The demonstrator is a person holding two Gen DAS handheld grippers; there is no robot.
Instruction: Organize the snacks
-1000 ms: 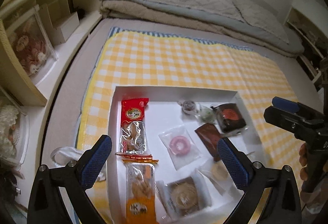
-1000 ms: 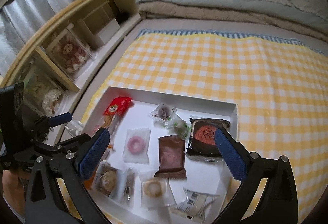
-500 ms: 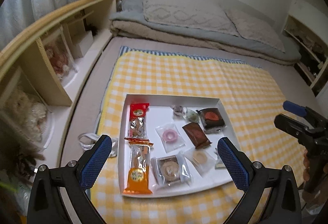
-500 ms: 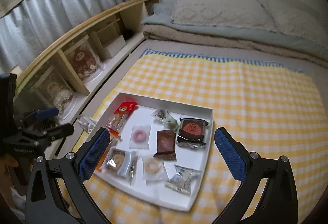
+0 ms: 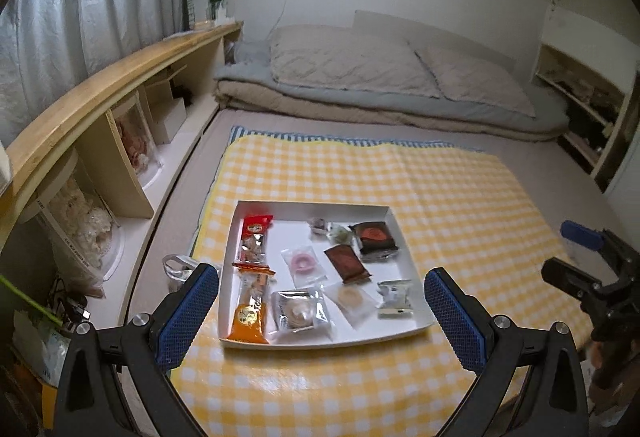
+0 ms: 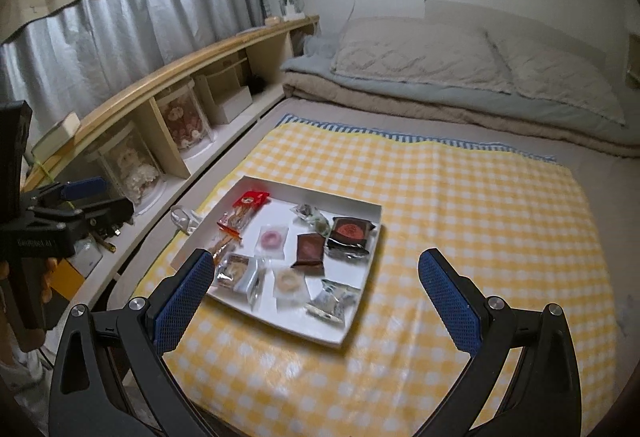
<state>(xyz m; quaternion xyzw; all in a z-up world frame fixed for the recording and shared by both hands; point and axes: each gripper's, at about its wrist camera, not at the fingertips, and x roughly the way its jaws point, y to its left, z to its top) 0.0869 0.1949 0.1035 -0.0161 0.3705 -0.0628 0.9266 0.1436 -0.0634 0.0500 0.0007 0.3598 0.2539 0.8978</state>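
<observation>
— Snacks: where are they lying from my left gripper (image 5: 322, 301)?

— I'm seeing them in the white tray (image 5: 320, 341) on the yellow checked cloth (image 5: 440, 189), straight ahead and below, between your wide-open, empty fingers. Two long cracker packs (image 5: 253, 277) are running end to end along the tray's left edge, long axis pointing away from you; the silver wrapped sweet (image 5: 395, 297) is sitting at the near right corner.

— And the right gripper (image 6: 314, 291)?

— I'm reading it as spread wide too, holding nothing. From there the tray (image 6: 340, 337) is lying ahead and left, turned corner-on; the dark brown packet (image 6: 310, 249) is in the middle, the red-labelled cake (image 6: 351, 232) by the far right edge. I'm judging the left one more squarely lined up.

— Room?

— I'm looking at a bed: folded bedding (image 6: 460, 93) at the far end, wooden shelving (image 6: 168, 85) along the left side.
</observation>
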